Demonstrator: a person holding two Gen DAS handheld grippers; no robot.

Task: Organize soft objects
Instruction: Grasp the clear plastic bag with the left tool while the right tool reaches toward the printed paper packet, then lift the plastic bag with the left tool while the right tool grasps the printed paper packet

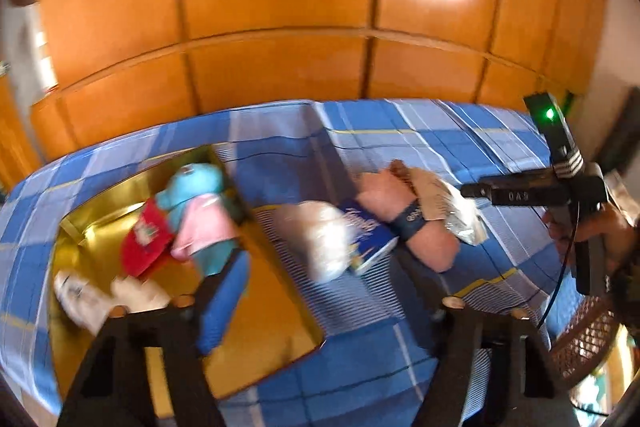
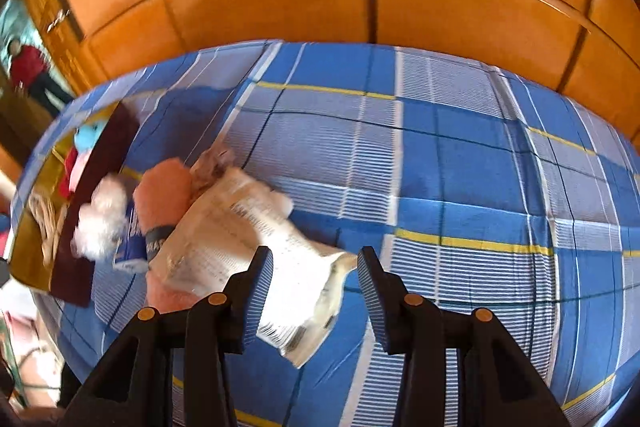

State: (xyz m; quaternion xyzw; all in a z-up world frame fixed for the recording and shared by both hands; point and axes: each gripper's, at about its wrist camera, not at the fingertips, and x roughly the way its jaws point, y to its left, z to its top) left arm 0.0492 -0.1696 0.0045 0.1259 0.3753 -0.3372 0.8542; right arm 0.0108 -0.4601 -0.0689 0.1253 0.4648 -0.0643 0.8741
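Blue plaid bedspread [image 2: 460, 163] strewn with a crinkled packet [image 2: 240, 247] beside a gold box [image 1: 272, 311] of soft toys [image 1: 196, 215]. Left gripper [image 1: 328, 307] tilted down over the box edge, jaws spread, empty. Right gripper [image 2: 316, 291] angled down, jaws parted above the packet's end.

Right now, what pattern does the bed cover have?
The bed cover is a blue and white plaid with thin yellow lines; the right wrist view shows it best.

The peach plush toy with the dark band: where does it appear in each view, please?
Left wrist view: the peach plush toy lies right of centre on the checked cloth.
Right wrist view: the same toy lies at the left, partly under the crinkled packet.
Shared landmark: the gold box.
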